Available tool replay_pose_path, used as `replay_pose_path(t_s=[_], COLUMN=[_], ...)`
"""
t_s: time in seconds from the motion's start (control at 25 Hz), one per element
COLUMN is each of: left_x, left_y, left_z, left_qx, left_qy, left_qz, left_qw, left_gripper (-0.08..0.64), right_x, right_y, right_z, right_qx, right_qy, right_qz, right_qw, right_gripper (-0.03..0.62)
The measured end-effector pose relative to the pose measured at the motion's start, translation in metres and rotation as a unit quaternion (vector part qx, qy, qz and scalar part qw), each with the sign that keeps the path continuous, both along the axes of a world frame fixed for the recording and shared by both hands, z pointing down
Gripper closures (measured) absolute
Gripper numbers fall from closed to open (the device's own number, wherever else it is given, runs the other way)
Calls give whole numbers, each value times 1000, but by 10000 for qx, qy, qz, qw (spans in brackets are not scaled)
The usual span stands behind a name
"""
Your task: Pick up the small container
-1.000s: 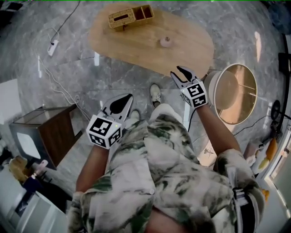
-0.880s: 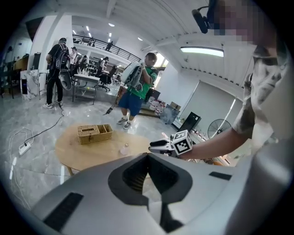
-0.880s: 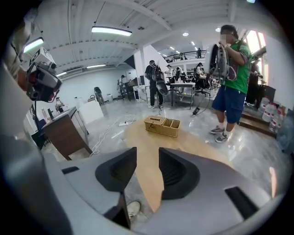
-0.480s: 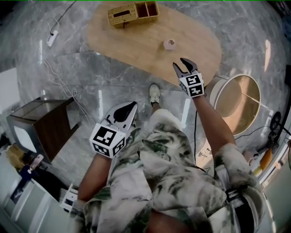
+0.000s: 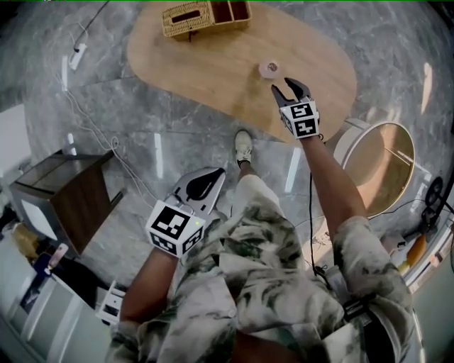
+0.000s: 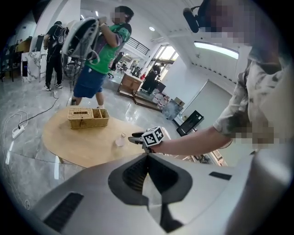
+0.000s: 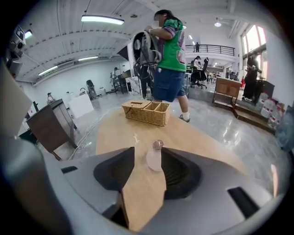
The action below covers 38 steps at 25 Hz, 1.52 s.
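right gripper (image 5: pixel 288 86) has its jaws apart and opening, nothing pinched, the small container (image 7: pixel 154 159) standing just past the tips on the oval wooden table (image 5: pixel 206 64), and the left gripper (image 6: pixel 147 158) sits well off the table, jaws pressed together

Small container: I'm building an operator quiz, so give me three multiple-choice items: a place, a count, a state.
1. Where is the small container? A on the oval wooden table, apart from the wicker basket; B inside the basket; C on a shelf.
2. How many things stand on that table? A one; B two; C five.
3. How are the left gripper's fingers? A wide apart; B clamped on the basket; C together, holding nothing.
Answers: 1 A, bare wood lies between it and the basket; 2 B, only basket and container; 3 C, the left gripper view shows them meeting, nothing between.
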State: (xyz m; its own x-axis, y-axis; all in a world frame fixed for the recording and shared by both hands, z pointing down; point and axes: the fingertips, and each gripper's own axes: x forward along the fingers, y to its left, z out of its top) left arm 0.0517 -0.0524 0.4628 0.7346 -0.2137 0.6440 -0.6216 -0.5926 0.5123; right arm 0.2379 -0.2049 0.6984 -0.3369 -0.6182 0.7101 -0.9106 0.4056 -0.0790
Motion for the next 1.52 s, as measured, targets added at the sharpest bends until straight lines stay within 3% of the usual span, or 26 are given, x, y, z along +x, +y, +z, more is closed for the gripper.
replay_pose_path(t_s=[0.44, 0.76, 1.24, 1.52], left_x=[16, 17, 15, 11], left_y=[-21, -26, -25, -27], left_z=[39, 59, 69, 70], left_qx=[-177, -242, -203, -220], left_qy=[38, -6, -99, -85], left_qz=[232, 285, 379, 217], left_qw=[9996, 9993, 9990, 9995], left_gripper=[538, 538, 538, 538], right_x=[0, 0, -4, -5], right_y=[-35, -58, -70, -72], right_z=[63, 83, 90, 89], right_qx=[-138, 33, 321, 316], right_qy=[42, 14, 139, 302], right_qz=[151, 334, 524, 543], right_qw=[9998, 9994, 9980, 9976], right_gripper=[357, 353, 387, 427])
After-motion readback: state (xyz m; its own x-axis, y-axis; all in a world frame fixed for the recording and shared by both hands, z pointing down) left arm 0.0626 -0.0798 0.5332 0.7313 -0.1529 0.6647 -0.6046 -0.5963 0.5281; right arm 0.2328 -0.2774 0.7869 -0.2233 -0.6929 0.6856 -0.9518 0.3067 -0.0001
